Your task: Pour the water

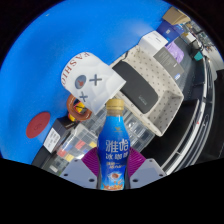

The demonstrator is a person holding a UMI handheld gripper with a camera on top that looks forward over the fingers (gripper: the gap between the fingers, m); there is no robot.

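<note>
A blue drink bottle (113, 150) with a yellow cap, white Chinese lettering and an orange picture low on its label stands upright between my fingers. My gripper (112, 172) is shut on the bottle, with a purple pad (137, 164) pressed against each side of its body. The bottle hangs above a blue surface (40, 70). Just beyond its cap lies a white cup-like thing (82, 106) with orange marks. No water shows outside the bottle.
A dark rectangular block (137, 92) rests on a beige dotted cloth (160, 75) beyond the bottle. A red round thing (38, 124) lies left on the blue surface. White boxes (152, 46) and clutter stand further back. Small coloured items (68, 148) sit left of my fingers.
</note>
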